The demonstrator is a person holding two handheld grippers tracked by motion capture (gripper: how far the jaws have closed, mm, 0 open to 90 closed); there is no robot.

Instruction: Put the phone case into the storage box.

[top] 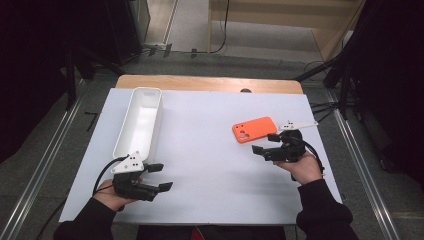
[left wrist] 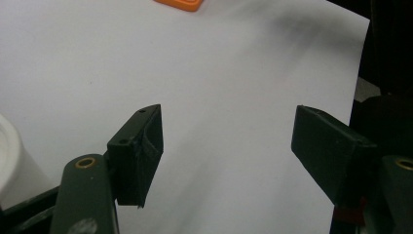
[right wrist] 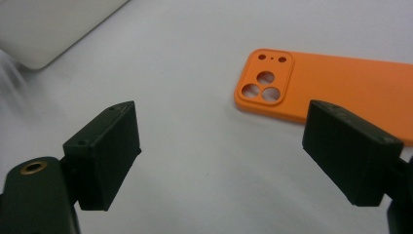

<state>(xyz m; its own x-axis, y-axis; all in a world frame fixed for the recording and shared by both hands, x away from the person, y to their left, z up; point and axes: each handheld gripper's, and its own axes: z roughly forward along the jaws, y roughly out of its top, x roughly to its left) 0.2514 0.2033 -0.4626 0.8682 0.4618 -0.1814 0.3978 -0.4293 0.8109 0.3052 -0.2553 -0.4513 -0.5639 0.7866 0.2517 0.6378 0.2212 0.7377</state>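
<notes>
Camera cutouts on orange phone case (right wrist: 316, 87) face the right gripper view

- In the left gripper view, the orange phone case (left wrist: 179, 4) is cut off by the top edge; just one corner shows.
- In the same view, the white tray (left wrist: 12, 165) is cut by the left edge and partly hidden behind the left tongs (left wrist: 229, 156).
- In the right gripper view, the phone case runs off the right edge, and one black jaw of the right tongs (right wrist: 221, 156) covers its near side.
- There too, the tray corner is cropped at the top left.
- In the high view, both forearms are cut off by the bottom edge.
</notes>
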